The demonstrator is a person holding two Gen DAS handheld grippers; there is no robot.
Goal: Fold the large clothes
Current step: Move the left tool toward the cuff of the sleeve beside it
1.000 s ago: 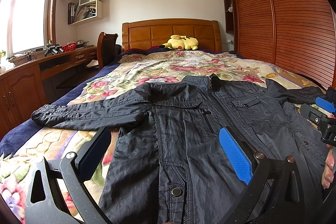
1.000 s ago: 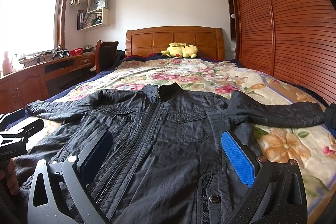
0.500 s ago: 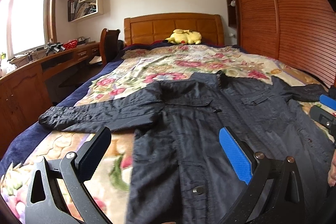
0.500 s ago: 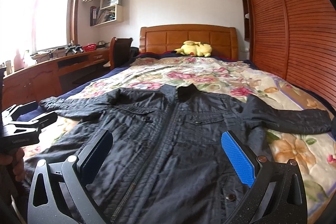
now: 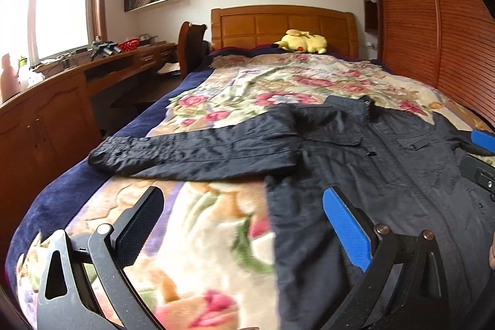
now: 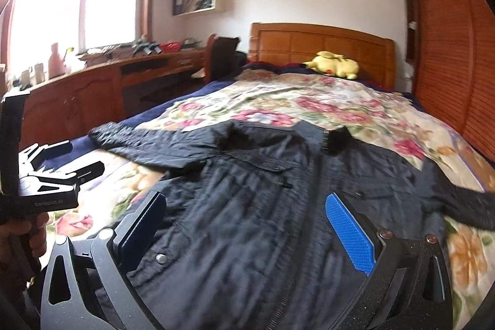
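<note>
A dark navy jacket (image 5: 386, 169) lies flat, front up, on a floral bedspread (image 5: 294, 82), sleeves spread out to both sides. Its left sleeve (image 5: 191, 153) reaches toward the bed's left edge. My left gripper (image 5: 241, 225) is open and empty, hovering over the bedspread just left of the jacket's lower hem. In the right wrist view my right gripper (image 6: 247, 228) is open and empty above the jacket (image 6: 263, 206) body near the zip. The left gripper also shows at that view's left edge (image 6: 52, 172). The right sleeve (image 6: 464, 203) lies to the right.
A wooden headboard (image 5: 284, 23) with a yellow plush toy (image 5: 303, 40) is at the far end. A wooden desk (image 5: 77, 73) and chair (image 5: 190, 45) stand along the left wall under a window. A slatted wooden wardrobe (image 5: 433, 20) runs along the right.
Both grippers have moved left across the bed. The left gripper has gone from over the jacket body to over the bedspread beside its hem. Both stayed open.
</note>
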